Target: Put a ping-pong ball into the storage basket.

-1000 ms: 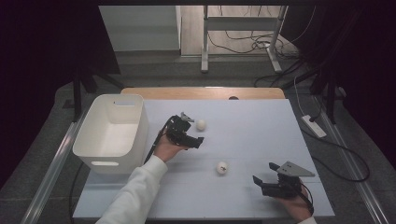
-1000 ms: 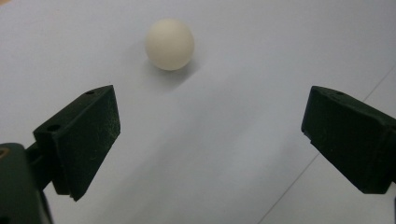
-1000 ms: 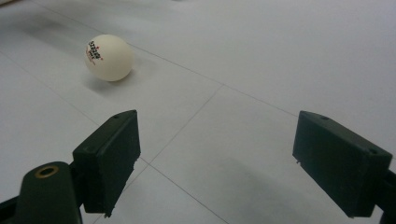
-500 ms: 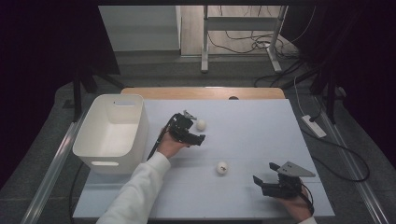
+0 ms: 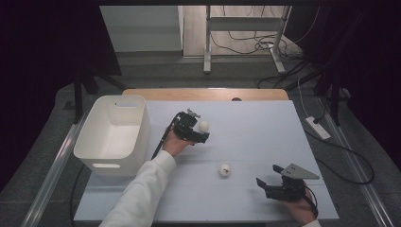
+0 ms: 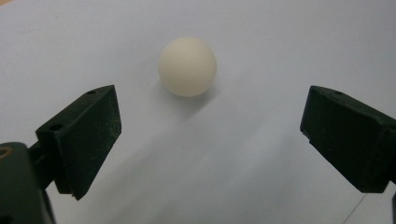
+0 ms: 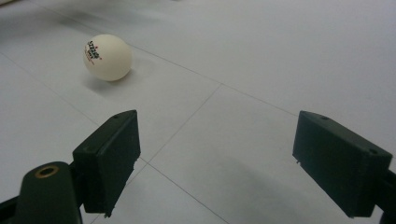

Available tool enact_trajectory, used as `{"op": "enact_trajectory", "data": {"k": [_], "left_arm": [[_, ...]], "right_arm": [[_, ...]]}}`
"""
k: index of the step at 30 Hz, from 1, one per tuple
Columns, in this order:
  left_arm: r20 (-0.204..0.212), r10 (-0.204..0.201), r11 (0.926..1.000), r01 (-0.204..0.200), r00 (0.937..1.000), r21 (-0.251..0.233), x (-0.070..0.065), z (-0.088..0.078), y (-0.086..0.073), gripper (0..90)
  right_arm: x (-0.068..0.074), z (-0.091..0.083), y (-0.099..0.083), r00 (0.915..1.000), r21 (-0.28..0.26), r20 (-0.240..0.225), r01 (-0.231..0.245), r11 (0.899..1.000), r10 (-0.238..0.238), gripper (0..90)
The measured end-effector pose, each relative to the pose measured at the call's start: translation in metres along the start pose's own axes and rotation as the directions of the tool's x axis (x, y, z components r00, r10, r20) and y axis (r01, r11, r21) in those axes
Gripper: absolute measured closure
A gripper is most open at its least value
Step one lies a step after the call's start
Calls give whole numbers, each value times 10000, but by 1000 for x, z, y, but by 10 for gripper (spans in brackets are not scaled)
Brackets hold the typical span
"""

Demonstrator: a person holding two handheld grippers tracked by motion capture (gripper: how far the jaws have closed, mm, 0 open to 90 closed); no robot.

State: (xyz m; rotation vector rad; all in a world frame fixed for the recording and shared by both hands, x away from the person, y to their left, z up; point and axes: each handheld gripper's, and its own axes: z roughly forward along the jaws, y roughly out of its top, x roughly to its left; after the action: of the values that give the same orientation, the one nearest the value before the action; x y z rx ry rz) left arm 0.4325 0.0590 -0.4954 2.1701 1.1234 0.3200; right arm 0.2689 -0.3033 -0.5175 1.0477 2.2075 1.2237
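Left gripper view | my left gripper [image 6: 210, 140] gapes wide, short of plain cream-white plastic ball [image 6: 187, 66] | advance, centre, pinch gently.

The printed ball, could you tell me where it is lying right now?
In the high view the printed ball lies on the table, near its front edge, between the two grippers and nearer the right gripper, well right of the white bin.
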Motion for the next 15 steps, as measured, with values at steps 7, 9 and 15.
{"op": "enact_trajectory", "data": {"k": [7,9,15], "left_arm": [[-120,55,10000,-54,9999,83,3,5,2,63],[-117,6,10000,-5,9999,61,4,7,2,63],[-90,-103,9999,104,9999,68,6,17,4,63]], "right_arm": [[0,0,0,10000,4,16,-5,10000,5,148],[0,0,0,10000,5,24,-14,10000,14,148],[0,0,0,10000,3,21,-3,10000,3,148]]}}
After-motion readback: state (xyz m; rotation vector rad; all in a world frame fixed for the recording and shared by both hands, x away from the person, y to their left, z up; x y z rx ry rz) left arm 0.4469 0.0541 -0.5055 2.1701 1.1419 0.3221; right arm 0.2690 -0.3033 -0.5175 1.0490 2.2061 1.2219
